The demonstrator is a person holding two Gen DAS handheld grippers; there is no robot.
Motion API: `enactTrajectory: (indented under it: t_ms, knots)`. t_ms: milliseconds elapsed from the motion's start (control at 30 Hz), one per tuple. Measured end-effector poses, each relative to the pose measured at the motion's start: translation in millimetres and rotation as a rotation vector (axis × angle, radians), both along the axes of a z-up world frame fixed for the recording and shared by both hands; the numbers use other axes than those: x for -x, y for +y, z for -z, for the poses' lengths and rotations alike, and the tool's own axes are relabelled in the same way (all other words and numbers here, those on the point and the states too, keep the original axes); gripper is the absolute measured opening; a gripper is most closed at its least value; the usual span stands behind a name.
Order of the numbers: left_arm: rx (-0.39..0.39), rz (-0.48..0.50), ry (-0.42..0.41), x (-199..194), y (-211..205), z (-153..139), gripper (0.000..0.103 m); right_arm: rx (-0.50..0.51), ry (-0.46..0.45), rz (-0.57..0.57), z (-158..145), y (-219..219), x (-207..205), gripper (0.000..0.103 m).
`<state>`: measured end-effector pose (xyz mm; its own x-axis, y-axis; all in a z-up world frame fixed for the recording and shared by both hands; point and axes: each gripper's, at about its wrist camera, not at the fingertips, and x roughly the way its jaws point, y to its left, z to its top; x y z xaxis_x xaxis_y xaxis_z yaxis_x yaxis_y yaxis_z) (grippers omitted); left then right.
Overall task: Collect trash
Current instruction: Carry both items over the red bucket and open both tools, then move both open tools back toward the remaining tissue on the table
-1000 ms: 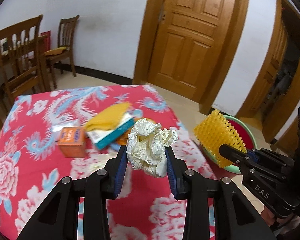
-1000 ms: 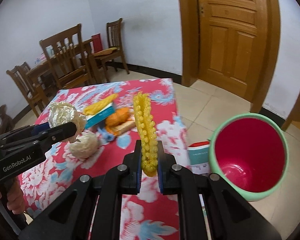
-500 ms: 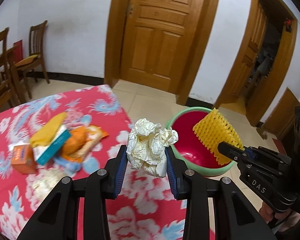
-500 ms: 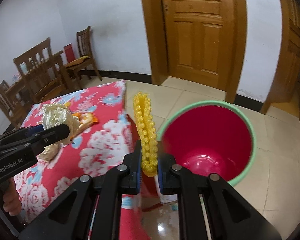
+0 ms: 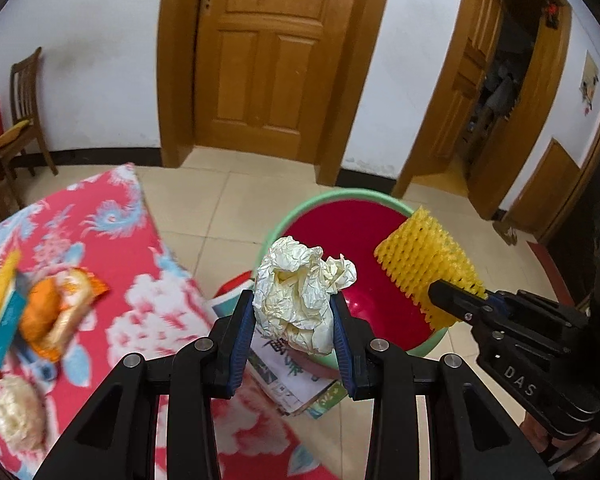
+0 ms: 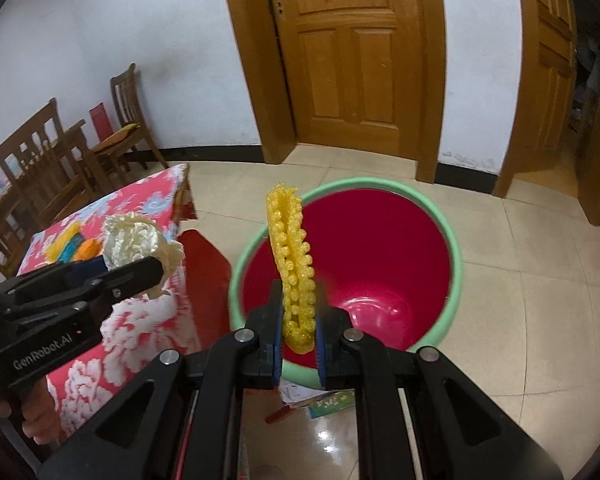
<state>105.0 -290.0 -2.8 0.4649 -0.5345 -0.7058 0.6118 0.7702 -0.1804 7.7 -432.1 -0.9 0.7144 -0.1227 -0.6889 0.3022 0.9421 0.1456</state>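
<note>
My left gripper (image 5: 292, 320) is shut on a crumpled ball of cream paper (image 5: 300, 292), held just at the near left rim of a round bin with a green rim (image 5: 340, 196) and a red inside. My right gripper (image 6: 298, 312) is shut on a yellow foam fruit net (image 6: 292, 256), which stands upright over the bin's (image 6: 380, 184) near left edge. In the left wrist view the right gripper (image 5: 452, 300) and its net (image 5: 424, 264) hang over the bin's right side. The right wrist view shows the left gripper (image 6: 148, 268) with the paper ball (image 6: 134, 240) at the table's edge.
A table with a red flowered cloth (image 5: 112, 276) on the left carries more litter: an orange wrapper (image 5: 56, 312), a teal and yellow packet (image 5: 4, 308) and another paper ball (image 5: 18, 416). Printed paper (image 5: 288, 376) lies on the tiled floor by the bin. Wooden chairs (image 6: 48, 160) and doors stand behind.
Both grippers have swung right, away from the table's middle to the bin beside it, each keeping its grip. The bin has come from the right edge to the centre of both views.
</note>
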Motion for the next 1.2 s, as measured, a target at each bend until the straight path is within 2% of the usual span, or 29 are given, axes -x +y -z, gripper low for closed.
enactTrajectory:
  t_ms: [233,433,500,567,767,1200]
  knots:
    - [-0.038,0.03,0.041,-11,-30,24,0.039,-0.03,0.033,0.051,17,-24,-2,0.015]
    - [-0.043,0.056,0.042,-14,-40,29,0.055,-0.048,0.05,0.072,27,-35,-3,0.016]
    - [-0.042,0.053,0.041,-15,-40,29,0.056,-0.05,0.047,0.075,27,-36,-2,0.019]
    - [-0.043,0.046,0.043,-15,-39,28,0.058,-0.05,0.042,0.076,27,-36,-2,0.03]
    - [-0.032,0.033,0.041,-13,-34,23,0.058,-0.046,0.026,0.079,23,-35,3,0.035]
    - [0.0,-0.05,0.024,-8,5,0,0.058,-0.041,-0.024,0.051,2,-16,9,0.035]
